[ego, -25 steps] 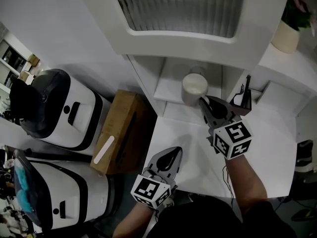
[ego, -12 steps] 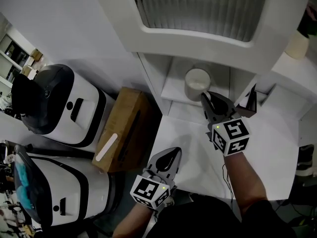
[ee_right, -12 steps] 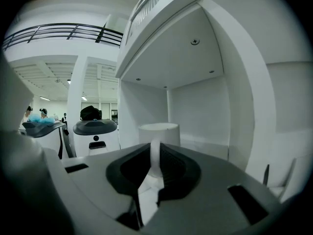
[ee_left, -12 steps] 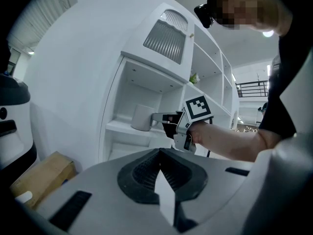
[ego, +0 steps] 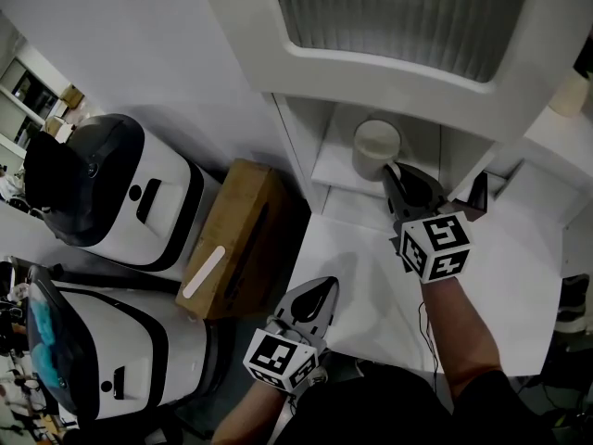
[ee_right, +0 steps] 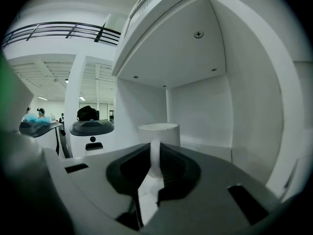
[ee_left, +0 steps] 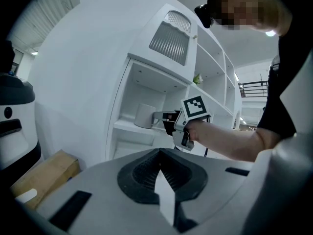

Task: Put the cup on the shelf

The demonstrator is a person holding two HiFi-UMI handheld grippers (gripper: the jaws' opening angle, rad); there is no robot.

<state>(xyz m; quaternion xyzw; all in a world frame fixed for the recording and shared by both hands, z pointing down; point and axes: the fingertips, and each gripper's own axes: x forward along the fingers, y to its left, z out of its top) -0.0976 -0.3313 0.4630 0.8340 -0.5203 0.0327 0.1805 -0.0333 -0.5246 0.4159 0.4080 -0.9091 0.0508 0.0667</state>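
A white cup (ego: 376, 146) is inside the low open cubby of the white shelf unit (ego: 320, 160), its open mouth facing up. In the left gripper view the cup (ee_left: 145, 115) looks level with the cubby's board (ee_left: 128, 127); I cannot tell if it touches. My right gripper (ego: 393, 171) reaches into the cubby, shut on the cup's handle (ee_right: 155, 156), with the cup's body (ee_right: 159, 133) just past the jaws. My left gripper (ego: 321, 291) hangs low over the white table's near edge, shut and empty.
Two white machines with dark lids (ego: 109, 191) (ego: 97, 358) stand on the left, with a cardboard box (ego: 233, 239) between them and the white table (ego: 366, 276). A small black object (ego: 477, 193) sits right of my right gripper. A pale pot (ego: 571, 91) stands on a higher ledge.
The right gripper has carried the cup a little farther into the cubby. The view has shifted slightly. The left gripper has stayed where it was.
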